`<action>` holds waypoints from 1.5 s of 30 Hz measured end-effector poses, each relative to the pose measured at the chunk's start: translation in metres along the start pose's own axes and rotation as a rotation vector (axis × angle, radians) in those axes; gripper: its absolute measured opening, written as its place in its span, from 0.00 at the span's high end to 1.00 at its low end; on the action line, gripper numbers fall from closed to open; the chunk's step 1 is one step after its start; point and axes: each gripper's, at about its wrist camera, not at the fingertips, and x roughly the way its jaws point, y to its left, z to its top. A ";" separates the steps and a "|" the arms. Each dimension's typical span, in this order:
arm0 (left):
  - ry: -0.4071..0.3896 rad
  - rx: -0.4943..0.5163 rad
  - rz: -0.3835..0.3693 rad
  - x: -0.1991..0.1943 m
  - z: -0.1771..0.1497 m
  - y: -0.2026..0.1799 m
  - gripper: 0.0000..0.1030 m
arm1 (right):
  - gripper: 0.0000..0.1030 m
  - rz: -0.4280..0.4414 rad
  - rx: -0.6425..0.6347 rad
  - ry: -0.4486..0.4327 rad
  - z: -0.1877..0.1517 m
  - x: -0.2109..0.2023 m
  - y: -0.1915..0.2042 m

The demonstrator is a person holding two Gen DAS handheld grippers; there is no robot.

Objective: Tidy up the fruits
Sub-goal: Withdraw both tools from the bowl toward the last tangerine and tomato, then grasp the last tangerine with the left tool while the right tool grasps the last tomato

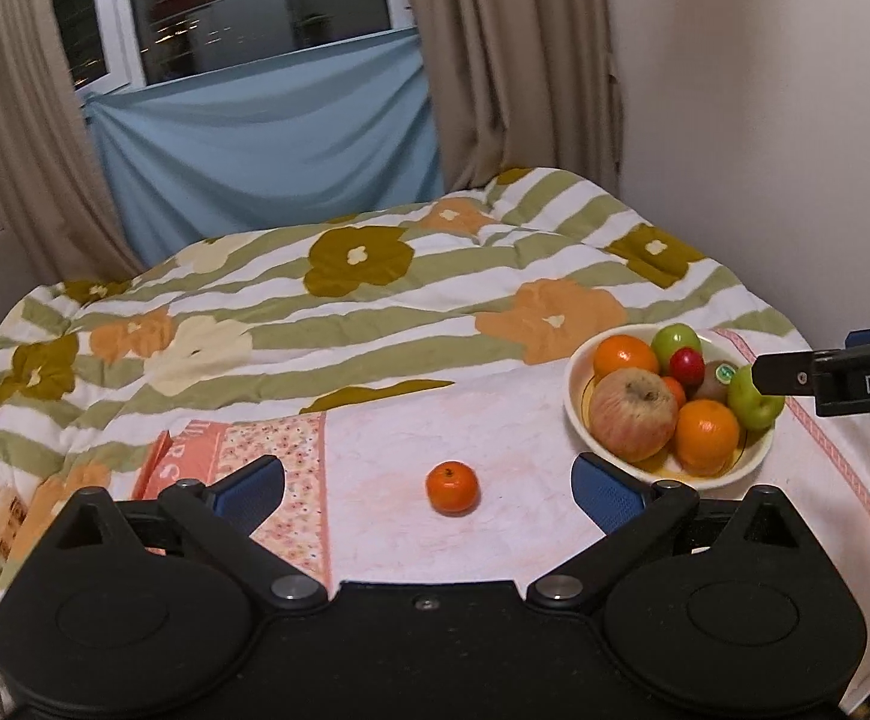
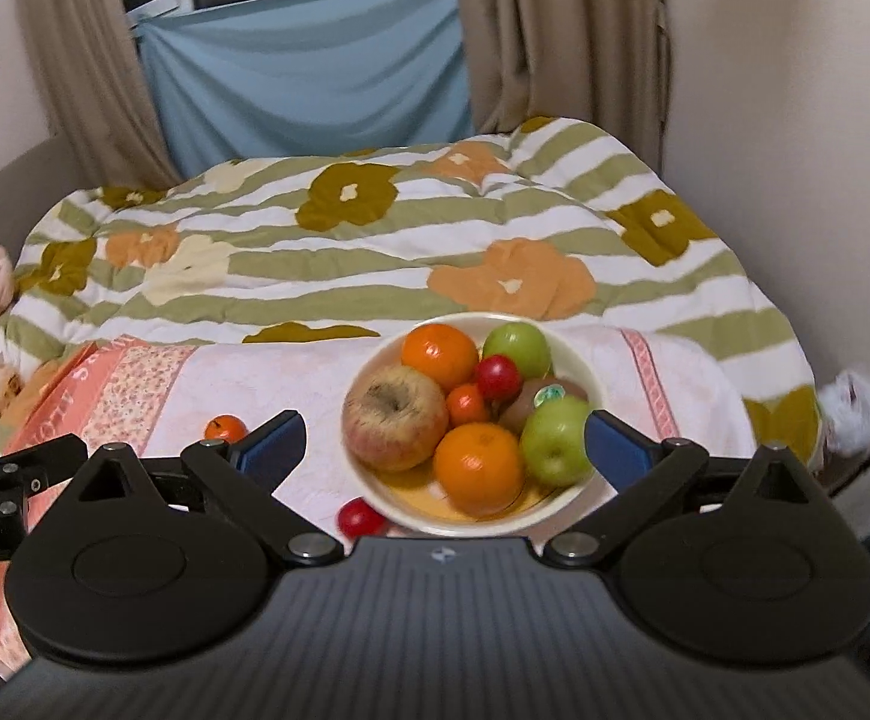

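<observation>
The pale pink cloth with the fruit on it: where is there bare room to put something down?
The pale pink cloth lies bare between the small loose mandarin and the cream fruit bowl, and behind the mandarin up to the flowered striped quilt. The bowl itself is heaped full, and a small red fruit lies at its near rim.

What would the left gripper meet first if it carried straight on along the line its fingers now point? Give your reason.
Most likely the small orange lying alone on the pink cloth: it sits centred between the open left gripper fingers, nothing before it. Depth is hard to judge, so it might touch cloth first.
</observation>
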 end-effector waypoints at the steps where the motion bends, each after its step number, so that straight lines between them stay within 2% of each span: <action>1: 0.001 0.013 -0.014 0.001 -0.002 0.005 0.00 | 0.00 -0.009 0.009 -0.001 -0.003 -0.001 0.005; 12: 0.028 0.112 -0.172 0.046 -0.016 0.045 0.03 | 0.00 -0.097 0.115 0.026 -0.034 0.020 0.057; 18: 0.040 0.175 -0.273 0.093 -0.020 0.050 0.12 | 0.00 -0.149 0.156 0.045 -0.053 0.046 0.074; 21: 0.065 0.208 -0.313 0.120 -0.023 0.046 0.21 | 0.00 -0.174 0.155 0.052 -0.062 0.060 0.079; 23: 0.087 0.228 -0.337 0.137 -0.026 0.040 0.30 | 0.00 -0.192 0.151 0.059 -0.067 0.071 0.081; 31: 0.110 0.263 -0.371 0.171 -0.033 0.029 0.37 | 0.00 -0.239 0.158 0.082 -0.082 0.099 0.080; 37: 0.127 0.289 -0.400 0.183 -0.034 0.025 0.53 | 0.00 -0.245 0.164 0.099 -0.084 0.115 0.079; 38: 0.127 0.294 -0.406 0.183 -0.034 0.024 0.56 | 0.03 -0.243 0.166 0.102 -0.084 0.118 0.079; 45: 0.126 0.312 -0.404 0.180 -0.035 0.023 0.57 | 0.16 -0.237 0.154 0.112 -0.082 0.129 0.082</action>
